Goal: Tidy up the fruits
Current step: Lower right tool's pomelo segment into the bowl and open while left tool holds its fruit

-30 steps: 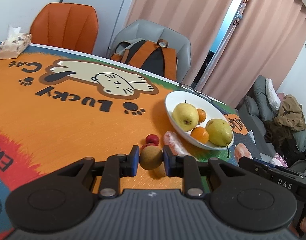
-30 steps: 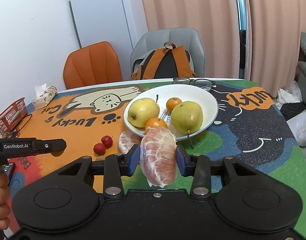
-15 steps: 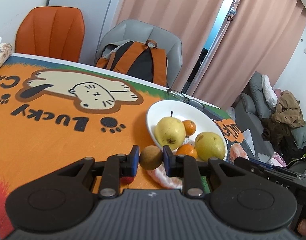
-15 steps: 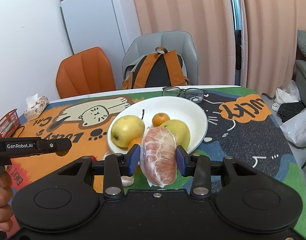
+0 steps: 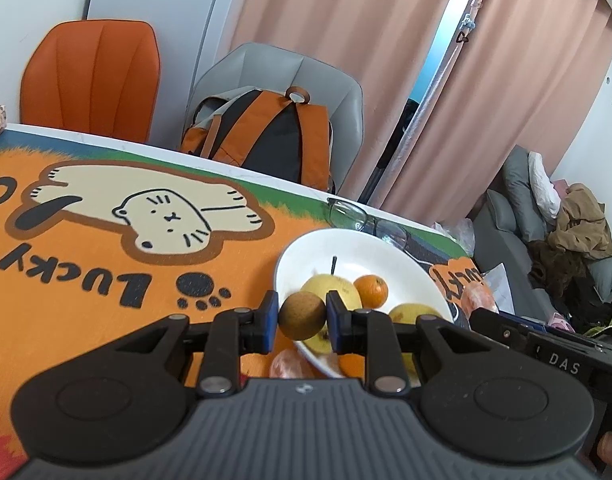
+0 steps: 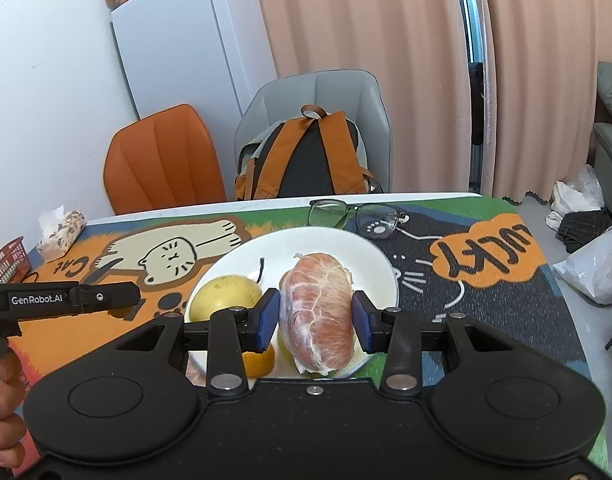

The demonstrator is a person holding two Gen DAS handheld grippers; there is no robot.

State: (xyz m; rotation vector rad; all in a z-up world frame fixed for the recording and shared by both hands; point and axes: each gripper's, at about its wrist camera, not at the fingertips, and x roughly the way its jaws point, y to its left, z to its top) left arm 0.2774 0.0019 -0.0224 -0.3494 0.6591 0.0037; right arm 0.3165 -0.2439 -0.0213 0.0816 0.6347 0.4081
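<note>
The white bowl (image 6: 380, 268) sits mid-frame in the right wrist view, its far half bare, with open tablecloth (image 6: 486, 320) to the right of it. Glasses (image 6: 356, 216) lie just beyond its far rim. In the bowl, a yellow pear (image 6: 224, 298) with an upright stem sits at the left and a mandarin (image 5: 371, 291) behind it.

The right gripper (image 6: 315, 320) clamps a peeled pomelo segment (image 6: 318, 312) over the bowl's near half. The segment's long axis runs away from the camera, its far end tilted up; both blue pads press its flanks at mid-length.

In the left wrist view, the left gripper (image 5: 302, 316) pinches a small round brown fruit (image 5: 302, 315) narrowly between its pads, poised over the bowl's near-left rim. Another pomelo piece (image 5: 292, 364) lies on the cloth outside that rim.
</note>
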